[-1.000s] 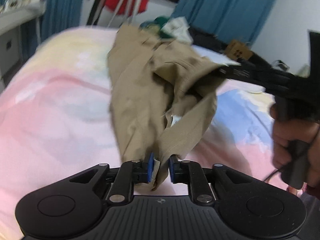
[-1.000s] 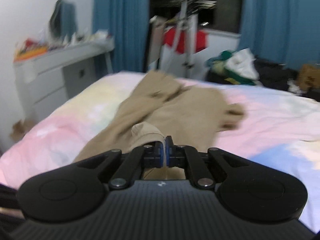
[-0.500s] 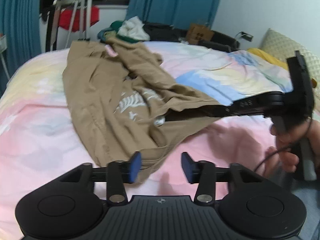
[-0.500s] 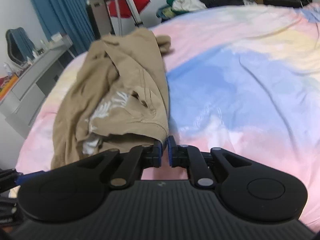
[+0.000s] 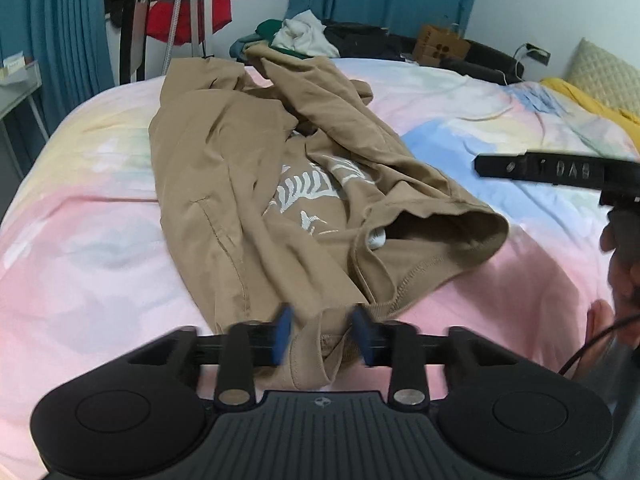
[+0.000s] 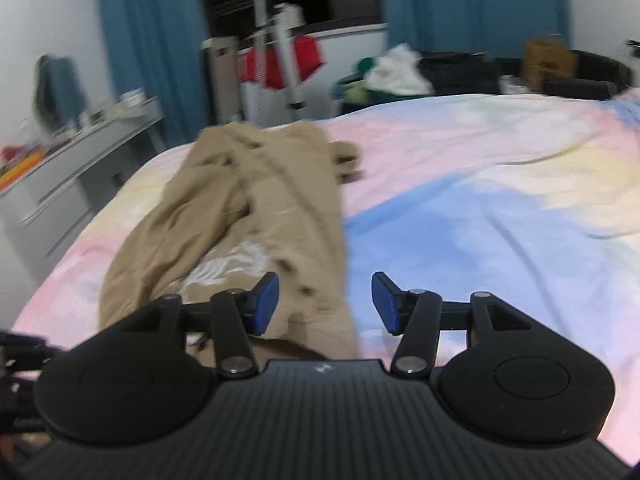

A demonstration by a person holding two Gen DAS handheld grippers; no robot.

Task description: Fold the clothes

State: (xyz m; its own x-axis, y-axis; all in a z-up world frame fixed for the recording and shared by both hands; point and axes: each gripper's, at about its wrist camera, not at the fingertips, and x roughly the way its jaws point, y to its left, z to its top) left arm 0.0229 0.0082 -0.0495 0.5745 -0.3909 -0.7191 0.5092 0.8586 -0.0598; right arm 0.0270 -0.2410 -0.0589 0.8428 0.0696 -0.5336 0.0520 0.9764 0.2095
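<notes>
A tan T-shirt [image 5: 248, 184] with a white print lies crumpled on the pastel bedspread [image 5: 88, 248]; it also shows in the right wrist view [image 6: 260, 216]. My left gripper [image 5: 322, 334] is open, its blue pads either side of the shirt's near hem, which lies loose between them. My right gripper [image 6: 326, 302] is open and empty just above the shirt's right edge. From the left wrist view the right gripper [image 5: 552, 172] hangs over the blue patch to the right of the shirt.
A pile of clothes [image 5: 296, 36] and a drying rack with a red garment [image 5: 188, 12] stand beyond the bed's far edge. A grey desk [image 6: 80, 152] is on the left. A yellow pillow [image 5: 592, 96] lies far right.
Both grippers have let go of the shirt. The right gripper opened and drew back to the right; the shirt now lies slack on the bed. The left jaws stand over the hem.
</notes>
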